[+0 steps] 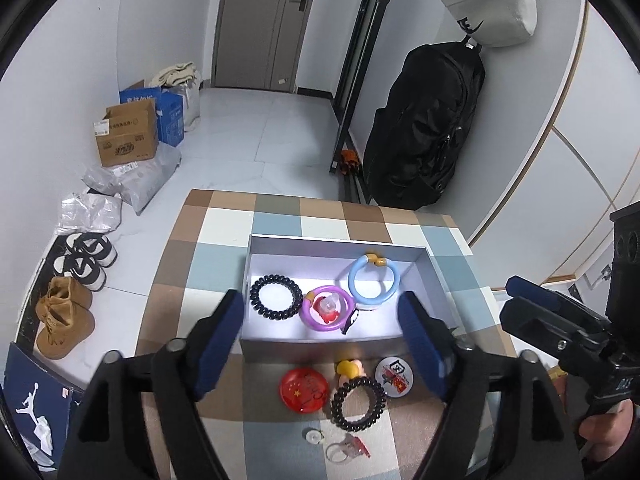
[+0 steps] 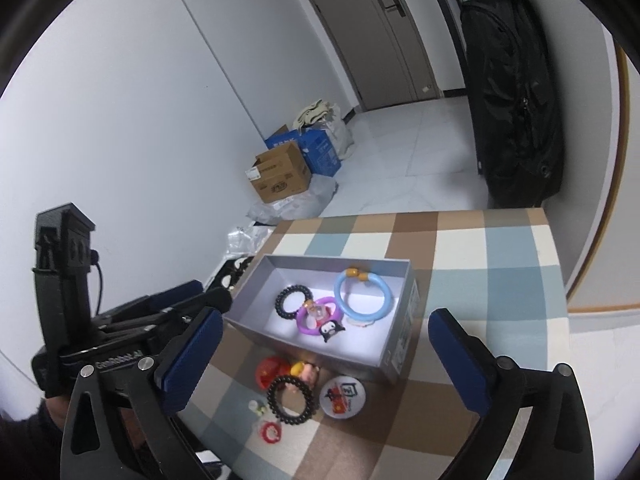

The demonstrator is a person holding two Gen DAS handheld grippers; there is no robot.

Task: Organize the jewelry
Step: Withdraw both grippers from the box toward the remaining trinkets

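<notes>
A grey open box [image 1: 256, 254] [image 2: 396, 350] sits on a checked tablecloth. Inside it lie a black coil bracelet [image 1: 276, 294] [image 2: 291, 299], a purple ring with a charm [image 1: 328, 309] [image 2: 318, 316] and a light blue ring [image 1: 374, 283] [image 2: 362, 294]. In front of the box lie a second black coil bracelet [image 1: 359, 404] [image 2: 291, 399], a red badge [image 1: 304, 391] [image 2: 269, 370], a white badge [image 1: 394, 374] [image 2: 342, 396], a small yellow and pink figure [image 1: 349, 369] [image 2: 305, 371] and a small red piece [image 1: 355, 445] [image 2: 272, 431]. My left gripper [image 1: 322, 346] is open above the box front, empty. My right gripper [image 2: 320, 364] is open and empty too.
The table [image 1: 224, 216] [image 2: 500, 240] ends near a hanging black bag [image 1: 424, 128] [image 2: 516, 100]. On the floor to the left are cardboard boxes [image 1: 128, 136] [image 2: 282, 178], plastic parcels [image 1: 132, 178] and shoes [image 1: 64, 316]. A person's hand [image 1: 608, 428] holds the right gripper body at the left view's right edge.
</notes>
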